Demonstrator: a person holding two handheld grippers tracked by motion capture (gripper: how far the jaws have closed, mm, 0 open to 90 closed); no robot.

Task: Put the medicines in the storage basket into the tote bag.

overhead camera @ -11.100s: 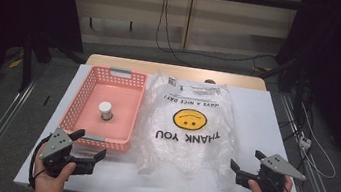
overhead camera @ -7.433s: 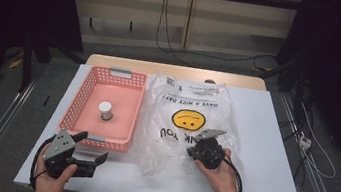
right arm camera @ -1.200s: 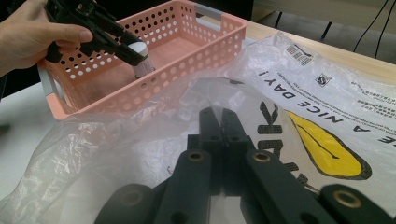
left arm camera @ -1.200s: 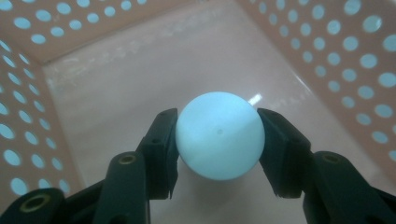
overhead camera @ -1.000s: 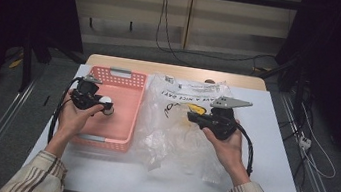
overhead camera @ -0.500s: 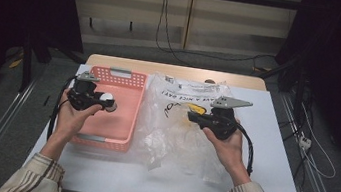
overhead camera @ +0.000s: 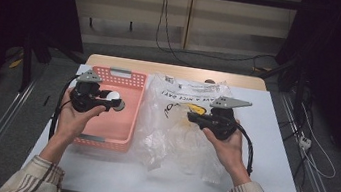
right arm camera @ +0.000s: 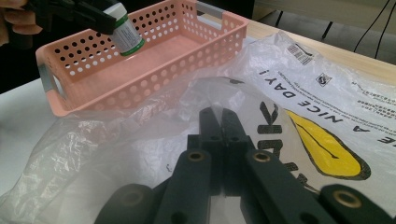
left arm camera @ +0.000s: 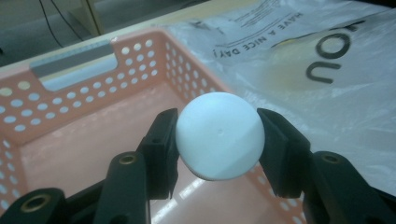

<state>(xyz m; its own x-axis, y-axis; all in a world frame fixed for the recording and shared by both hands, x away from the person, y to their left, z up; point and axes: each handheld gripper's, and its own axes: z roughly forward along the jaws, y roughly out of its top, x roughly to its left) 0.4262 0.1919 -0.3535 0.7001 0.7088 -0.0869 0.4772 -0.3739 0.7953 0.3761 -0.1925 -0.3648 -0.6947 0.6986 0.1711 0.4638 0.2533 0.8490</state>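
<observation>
A white worktop (overhead camera: 276, 156) spans the middle and lower part of the high view. On it, right of centre, lies a clear plastic bag (overhead camera: 178, 137) printed with a yellow smiley face and the words "THANK YOU" and "HAVE A NICE DAY!". Just left of the bag, touching its edge, sits a pink perforated basket (overhead camera: 110, 133) with grey handles, in the left centre of the frame.

The right hand-held gripper (overhead camera: 194, 118) is at the centre of the high view, over the bag; in the right gripper view its jaws are pressed together on a fold of the bag's film (right arm camera: 219, 112), which rises off the worktop there.

The left hand-held gripper (overhead camera: 113, 101) is above the basket's far half. Its jaws stand partway apart and clamp a small white-capped bottle (left arm camera: 219, 135), seen cap-on at the centre of the left gripper view. In the upper left of the right gripper view the bottle (right arm camera: 125, 31) shows a white label and green band, tilted and clear of the basket floor.
</observation>
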